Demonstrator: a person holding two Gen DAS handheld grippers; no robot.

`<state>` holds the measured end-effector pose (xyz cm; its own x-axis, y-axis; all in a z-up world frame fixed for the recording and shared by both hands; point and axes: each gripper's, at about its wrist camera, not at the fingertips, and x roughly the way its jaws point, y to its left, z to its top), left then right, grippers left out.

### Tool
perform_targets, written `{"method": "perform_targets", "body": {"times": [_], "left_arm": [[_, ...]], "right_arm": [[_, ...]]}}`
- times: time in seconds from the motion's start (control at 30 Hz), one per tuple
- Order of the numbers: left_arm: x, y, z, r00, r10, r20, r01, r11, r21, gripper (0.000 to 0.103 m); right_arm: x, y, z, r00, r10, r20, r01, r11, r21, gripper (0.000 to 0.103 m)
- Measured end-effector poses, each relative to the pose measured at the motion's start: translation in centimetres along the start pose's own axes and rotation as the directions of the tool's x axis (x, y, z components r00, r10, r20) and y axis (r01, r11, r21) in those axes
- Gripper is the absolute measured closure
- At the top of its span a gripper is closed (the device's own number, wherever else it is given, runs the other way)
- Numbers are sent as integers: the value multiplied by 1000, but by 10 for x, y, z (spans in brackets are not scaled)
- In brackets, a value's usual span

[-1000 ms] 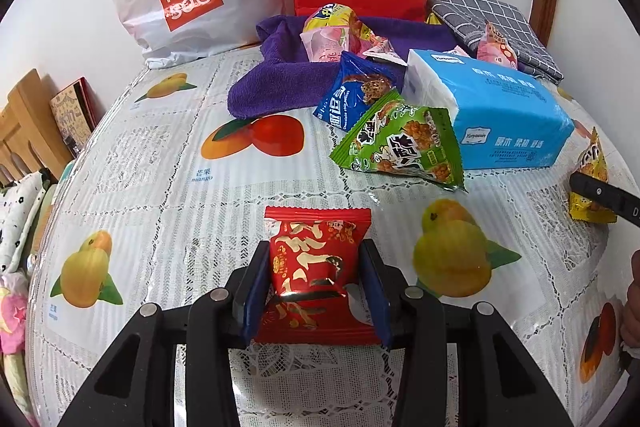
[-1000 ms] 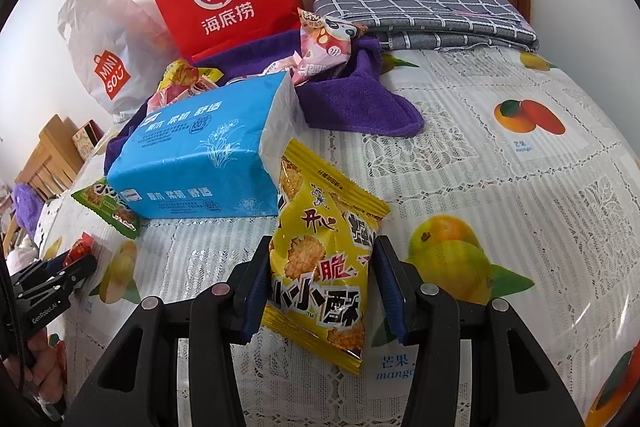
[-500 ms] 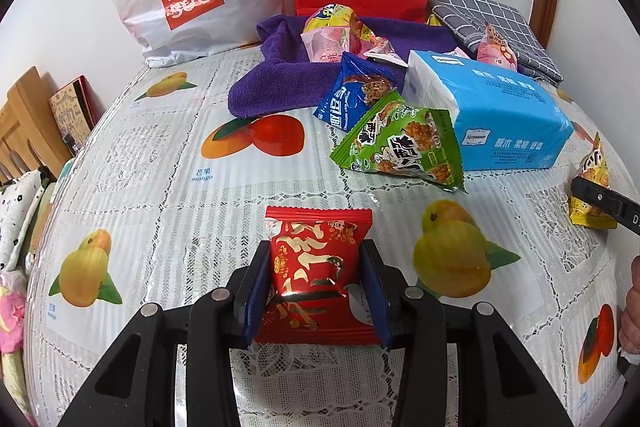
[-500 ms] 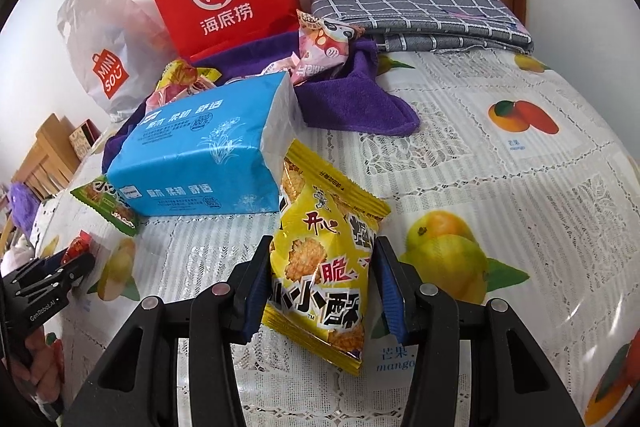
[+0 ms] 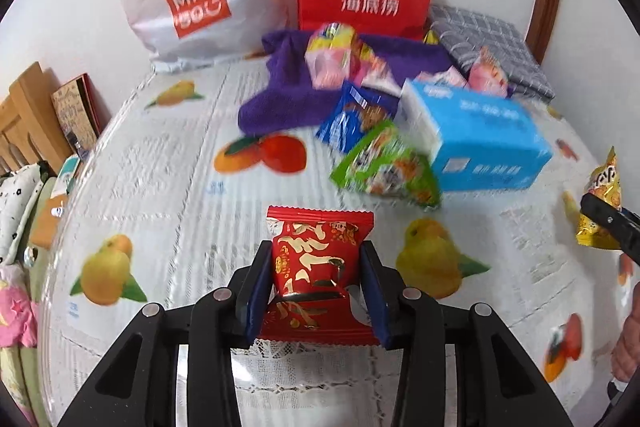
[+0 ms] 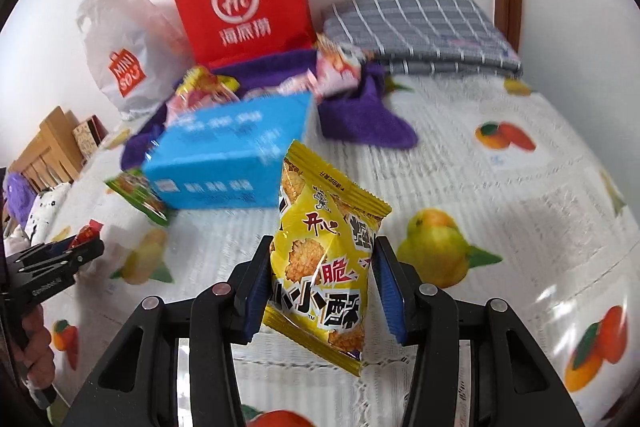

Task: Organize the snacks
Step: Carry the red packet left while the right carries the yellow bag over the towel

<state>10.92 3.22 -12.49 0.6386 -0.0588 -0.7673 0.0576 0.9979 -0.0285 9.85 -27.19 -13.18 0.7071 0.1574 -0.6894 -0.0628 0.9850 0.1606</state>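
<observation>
The left gripper (image 5: 316, 281) pinched a red packet (image 5: 318, 267), the right gripper (image 6: 322, 281) a yellow one (image 6: 320, 259); about 5 snacks remained loose at 12 o'clock.

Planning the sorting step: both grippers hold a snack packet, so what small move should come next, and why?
Probably carry both packets toward the snack pile by the purple towel. The left gripper clamps the red packet, the right gripper the yellow packet, and the loose snacks cluster there beside the blue tissue pack.
</observation>
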Motion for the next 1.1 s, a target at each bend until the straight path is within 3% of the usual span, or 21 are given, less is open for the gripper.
{"method": "perform_targets", "body": {"times": [0.3, 0.53, 1.1], "left_arm": [[-44, -7, 30, 997, -71, 32, 71, 997, 6, 64], [-69, -13, 43, 992, -107, 62, 106, 994, 21, 64], [-74, -32, 90, 986, -133, 96, 127, 990, 60, 64]], "right_arm": [[-44, 30, 31, 996, -47, 77, 49, 998, -25, 55], [-64, 38, 40, 994, -25, 105, 25, 1000, 3, 55], [-57, 51, 87, 992, -17, 127, 25, 998, -59, 55]]}}
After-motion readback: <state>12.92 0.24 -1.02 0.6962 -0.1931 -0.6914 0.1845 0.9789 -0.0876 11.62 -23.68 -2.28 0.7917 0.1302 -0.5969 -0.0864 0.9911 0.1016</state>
